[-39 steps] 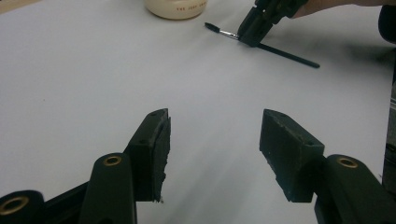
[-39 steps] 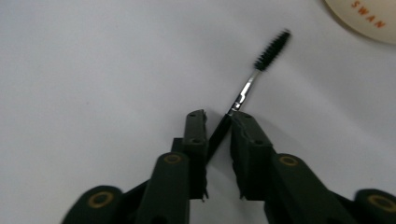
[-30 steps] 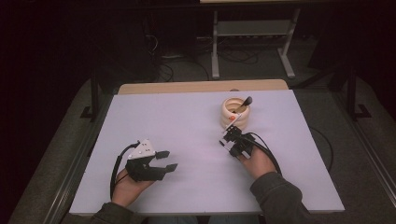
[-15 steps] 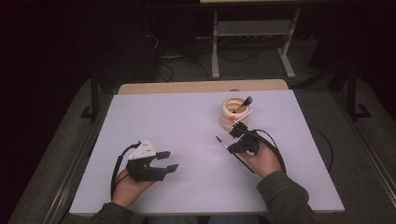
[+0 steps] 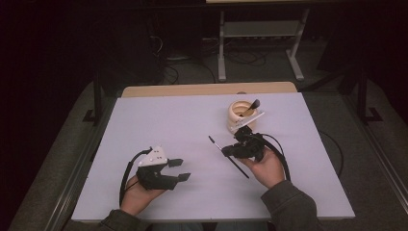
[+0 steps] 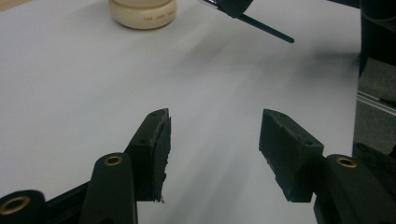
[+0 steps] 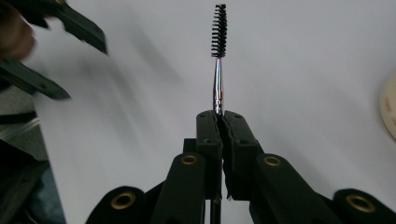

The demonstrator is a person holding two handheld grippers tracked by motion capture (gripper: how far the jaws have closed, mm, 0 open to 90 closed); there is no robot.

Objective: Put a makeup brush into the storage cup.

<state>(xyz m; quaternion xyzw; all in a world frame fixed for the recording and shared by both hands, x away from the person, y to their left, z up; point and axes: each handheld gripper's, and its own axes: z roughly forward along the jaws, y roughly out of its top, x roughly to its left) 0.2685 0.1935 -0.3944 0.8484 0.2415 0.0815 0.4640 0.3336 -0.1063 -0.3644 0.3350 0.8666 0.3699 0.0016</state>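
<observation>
- Right tool (image 5: 230, 151) has pulled back from the cup (image 5: 242, 114), jaws clamped on a spoolie brush (image 7: 218, 44) — extraction looks done.
- Left tool (image 5: 179, 170) waits on the surface (image 5: 159, 120), jaws wide.

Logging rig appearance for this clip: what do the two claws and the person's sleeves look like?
Both claws are black, each with two flat-padded jaws hinged on brass-coloured rivets. The left claw carries a pale grey three-cornered plate on top, dotted with small marks, and a black cable loops from it. The right claw trails black cables too. The person wears dark grey-olive sleeves.
</observation>
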